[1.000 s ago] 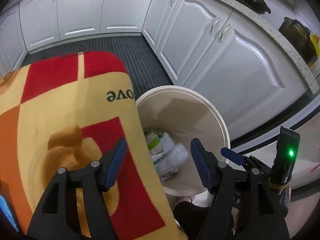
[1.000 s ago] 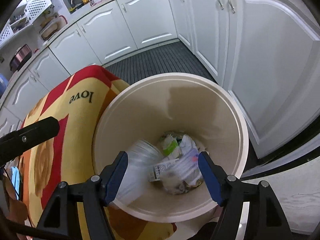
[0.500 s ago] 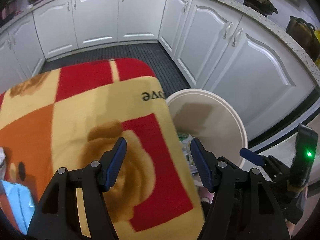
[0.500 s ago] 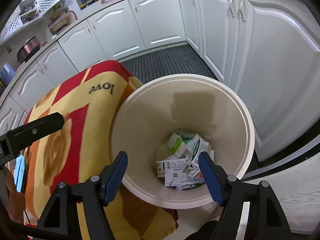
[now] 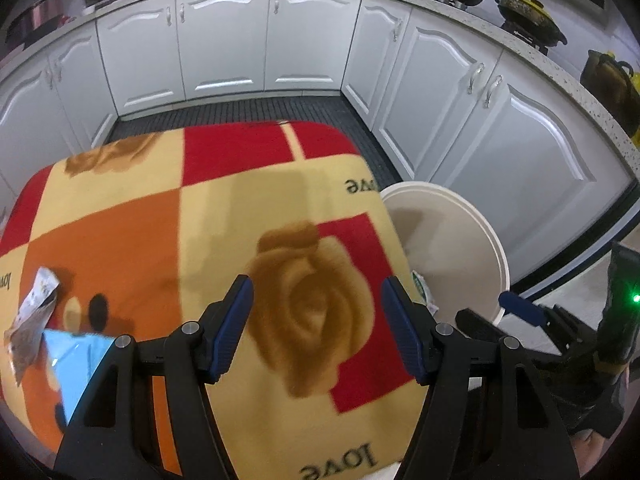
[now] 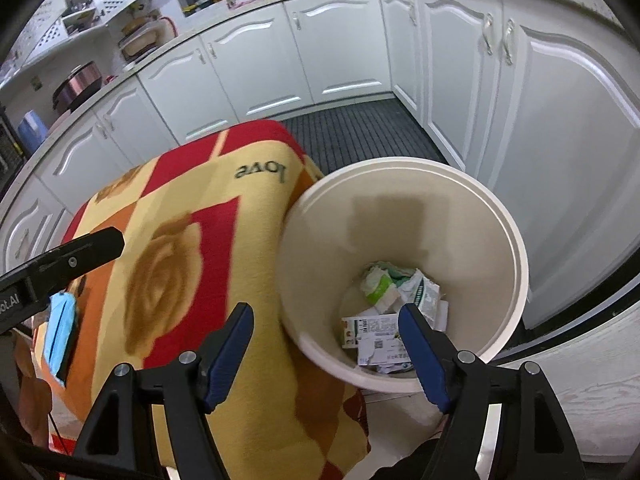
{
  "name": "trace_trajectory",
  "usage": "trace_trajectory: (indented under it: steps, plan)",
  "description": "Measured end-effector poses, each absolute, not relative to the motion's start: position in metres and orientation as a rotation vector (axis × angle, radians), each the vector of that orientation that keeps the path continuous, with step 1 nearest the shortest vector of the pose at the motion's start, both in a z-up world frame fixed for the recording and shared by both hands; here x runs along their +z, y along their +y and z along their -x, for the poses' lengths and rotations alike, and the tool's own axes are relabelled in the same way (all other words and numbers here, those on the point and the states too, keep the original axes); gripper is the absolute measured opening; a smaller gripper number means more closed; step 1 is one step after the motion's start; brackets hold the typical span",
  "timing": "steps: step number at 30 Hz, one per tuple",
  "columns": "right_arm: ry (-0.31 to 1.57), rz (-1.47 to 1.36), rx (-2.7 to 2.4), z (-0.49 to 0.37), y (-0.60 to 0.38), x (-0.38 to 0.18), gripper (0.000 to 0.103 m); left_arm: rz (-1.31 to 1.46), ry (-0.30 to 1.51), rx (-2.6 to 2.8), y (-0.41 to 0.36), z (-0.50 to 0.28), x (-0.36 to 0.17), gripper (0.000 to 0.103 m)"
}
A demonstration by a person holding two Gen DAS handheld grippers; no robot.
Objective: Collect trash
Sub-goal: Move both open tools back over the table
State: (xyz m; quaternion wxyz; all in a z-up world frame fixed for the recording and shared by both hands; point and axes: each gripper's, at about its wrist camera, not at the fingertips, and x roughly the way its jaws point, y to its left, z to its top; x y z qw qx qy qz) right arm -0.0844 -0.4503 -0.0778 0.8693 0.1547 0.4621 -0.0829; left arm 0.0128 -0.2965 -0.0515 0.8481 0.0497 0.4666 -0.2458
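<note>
Seen above a table draped in a red, orange and cream rose-patterned blanket (image 5: 224, 216), with a cream trash bin (image 6: 516, 264) standing on the floor just beside its right edge. Left gripper (image 5: 316, 328) spread wide over the blanket's big rose print, nothing between its blue pads. Right gripper (image 6: 326, 350) likewise spread and empty, poised over the near-left rim of the bin. Inside the bin, at the bottom, a heap of crumpled paper and packaging (image 6: 390, 312) in white and green. Still on the blanket, at the far left of the table: a crumpled printed wrapper (image 5: 34, 316) and, touching it on the near side, a light-blue piece (image 5: 74, 364), looking in the right wrist view like a face mask, partly hidden by the left gripper's frame. Behind, white kitchen cabinets (image 5: 224, 36) wrapping round a dark ribbed floor mat (image 6: 360, 128), with pans (image 5: 528, 20) on the counter at far right.
</note>
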Motion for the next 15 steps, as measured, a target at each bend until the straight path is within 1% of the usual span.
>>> trace_trajectory:
  steps: [9,15]
  plan:
    - [0.955,-0.297,-0.064,0.081,-0.402,-0.063,0.076,-0.136,0.983,-0.49,-0.236,-0.001,-0.042,0.065]
    - [0.992,-0.301,0.055,0.069,-0.353,-0.068,0.076,-0.121,1.004,-0.406,-0.165,-0.007,-0.039,0.065]
